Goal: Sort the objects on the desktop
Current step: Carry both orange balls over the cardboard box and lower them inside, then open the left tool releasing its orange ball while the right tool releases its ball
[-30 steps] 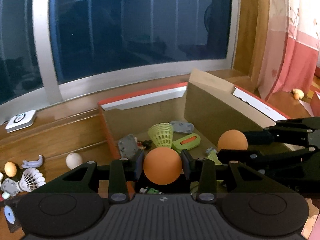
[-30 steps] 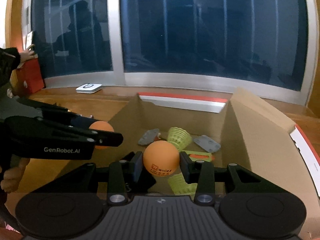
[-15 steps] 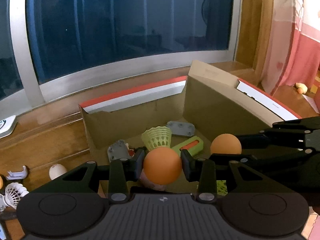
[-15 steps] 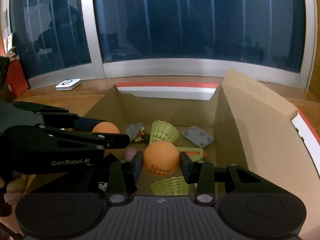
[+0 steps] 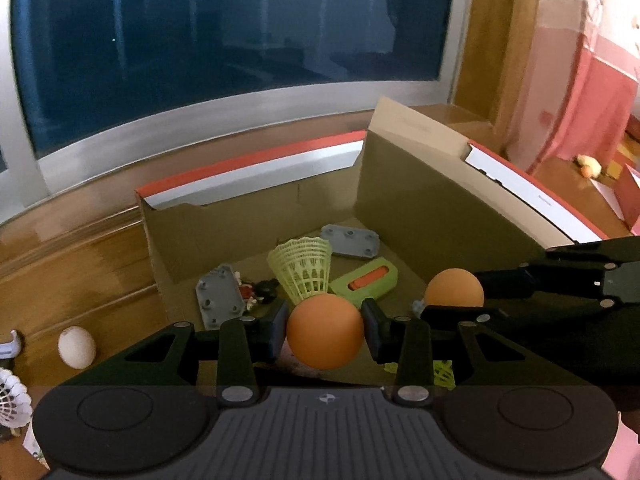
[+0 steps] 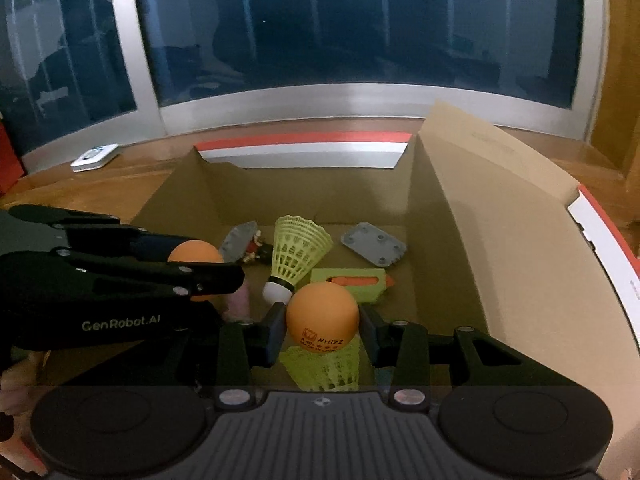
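Note:
My left gripper point(image 5: 325, 330) is shut on an orange ping-pong ball point(image 5: 325, 332) and holds it over the near edge of an open cardboard box point(image 5: 420, 216). My right gripper point(image 6: 322, 320) is shut on a second orange ball point(image 6: 322, 318) printed WHIZZ, also over the box point(image 6: 460, 216). Each gripper shows in the other's view, the right point(image 5: 454, 290) with its ball and the left point(image 6: 196, 258) with its ball. In the box lie a yellow-green shuttlecock point(image 6: 296, 252), grey plates point(image 6: 374, 244) and a green-orange cutter point(image 6: 352, 282).
A white ball point(image 5: 76, 347) and a white shuttlecock point(image 5: 12, 402) lie on the wooden desk left of the box. A white device point(image 6: 94, 157) sits by the window sill. The box's tall right flap point(image 6: 500, 208) stands upright. A pink curtain point(image 5: 592, 92) hangs at the far right.
Both grippers have moved forward and lower over the box, each still holding its orange ball. The box contents now look closer.

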Demonstrator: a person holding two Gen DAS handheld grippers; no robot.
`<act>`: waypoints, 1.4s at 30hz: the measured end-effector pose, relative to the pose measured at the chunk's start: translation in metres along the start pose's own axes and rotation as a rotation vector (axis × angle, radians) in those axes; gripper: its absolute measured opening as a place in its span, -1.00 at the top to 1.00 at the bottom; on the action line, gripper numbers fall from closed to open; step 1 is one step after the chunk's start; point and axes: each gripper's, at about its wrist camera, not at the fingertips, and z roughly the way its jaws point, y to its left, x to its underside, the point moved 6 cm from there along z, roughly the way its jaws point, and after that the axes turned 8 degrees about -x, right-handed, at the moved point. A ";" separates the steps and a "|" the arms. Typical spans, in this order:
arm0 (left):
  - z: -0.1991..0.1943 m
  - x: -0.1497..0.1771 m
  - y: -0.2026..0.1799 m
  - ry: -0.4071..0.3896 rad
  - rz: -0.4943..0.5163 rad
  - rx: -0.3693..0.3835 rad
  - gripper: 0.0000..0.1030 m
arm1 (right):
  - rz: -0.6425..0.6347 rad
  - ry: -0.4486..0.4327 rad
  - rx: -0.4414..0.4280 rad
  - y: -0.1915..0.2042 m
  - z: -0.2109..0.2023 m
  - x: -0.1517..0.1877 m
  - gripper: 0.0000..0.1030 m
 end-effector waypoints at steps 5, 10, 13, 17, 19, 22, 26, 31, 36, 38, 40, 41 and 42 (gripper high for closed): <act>0.004 -0.002 -0.006 0.011 0.034 0.022 0.22 | 0.030 -0.007 0.065 -0.008 -0.005 0.004 0.19; 0.004 -0.002 -0.009 0.016 0.062 0.032 0.22 | 0.078 -0.017 0.096 -0.018 -0.006 0.005 0.19; 0.004 -0.001 -0.006 0.020 0.067 0.031 0.21 | 0.103 -0.025 0.106 -0.021 -0.006 0.005 0.18; 0.004 0.000 -0.001 0.028 0.060 0.028 0.21 | 0.117 -0.033 0.108 -0.020 -0.005 0.003 0.18; 0.004 0.000 -0.001 0.028 0.059 0.026 0.21 | 0.117 -0.033 0.109 -0.020 -0.006 0.003 0.18; 0.003 -0.001 -0.006 0.027 0.058 0.022 0.21 | 0.118 -0.034 0.108 -0.023 -0.008 0.005 0.18; 0.003 -0.002 -0.010 0.026 0.055 0.018 0.21 | 0.118 -0.035 0.106 -0.026 -0.006 0.005 0.18; 0.004 -0.003 -0.011 0.028 0.058 0.015 0.16 | 0.121 -0.041 0.103 -0.029 -0.009 0.006 0.18; 0.005 -0.004 -0.011 0.027 0.051 0.010 0.00 | 0.119 -0.049 0.108 -0.030 -0.011 0.007 0.16; 0.005 -0.004 -0.010 0.029 0.046 0.005 -0.04 | 0.118 -0.050 0.110 -0.029 -0.011 0.007 0.14; 0.007 -0.004 -0.008 0.037 0.032 -0.001 -0.14 | 0.123 -0.052 0.112 -0.030 -0.012 0.007 0.12; 0.007 -0.004 -0.007 0.039 0.028 -0.002 -0.17 | 0.125 -0.053 0.112 -0.030 -0.012 0.007 0.12; 0.007 -0.004 -0.006 0.038 0.026 -0.004 -0.18 | 0.129 -0.055 0.109 -0.031 -0.013 0.007 0.12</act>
